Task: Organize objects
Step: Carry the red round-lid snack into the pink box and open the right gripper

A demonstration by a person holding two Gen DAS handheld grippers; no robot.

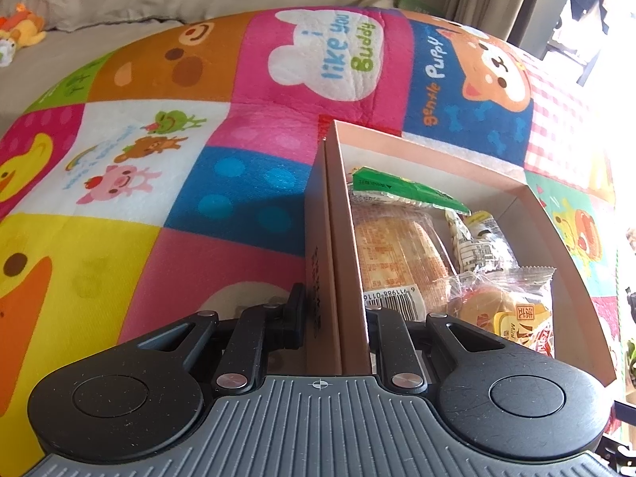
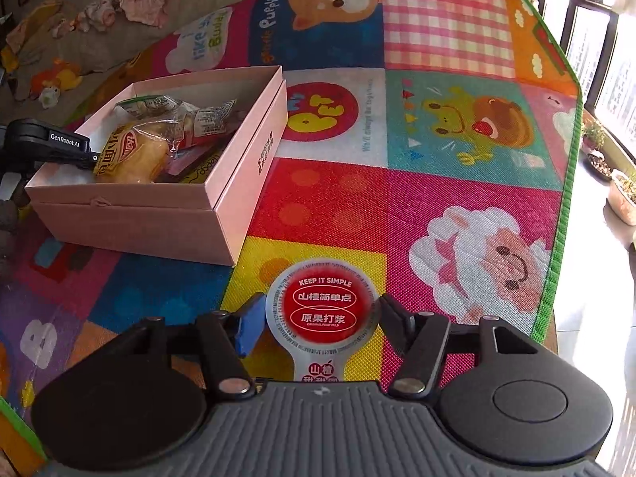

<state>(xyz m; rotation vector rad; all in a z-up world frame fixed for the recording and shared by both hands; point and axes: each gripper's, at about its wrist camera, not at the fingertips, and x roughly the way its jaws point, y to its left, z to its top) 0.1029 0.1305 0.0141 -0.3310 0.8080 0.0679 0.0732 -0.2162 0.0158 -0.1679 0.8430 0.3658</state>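
Left gripper (image 1: 336, 310) pinching the near wall of the pink box (image 2: 238, 183) of wrapped snacks on the play mat (image 2: 457, 183); right gripper (image 2: 318, 314) spread around a red-lidded cup (image 2: 325, 306) on the mat beside the box, to be centred and squeezed below the foil rim before lifting.

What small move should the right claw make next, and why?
Probably close on the red-lidded cup. The right claw straddles it on the play mat with a gap showing beside each finger, so it is not gripped. The pink box holds the other snack packs, and the left claw is clamped on its wall, holding it.
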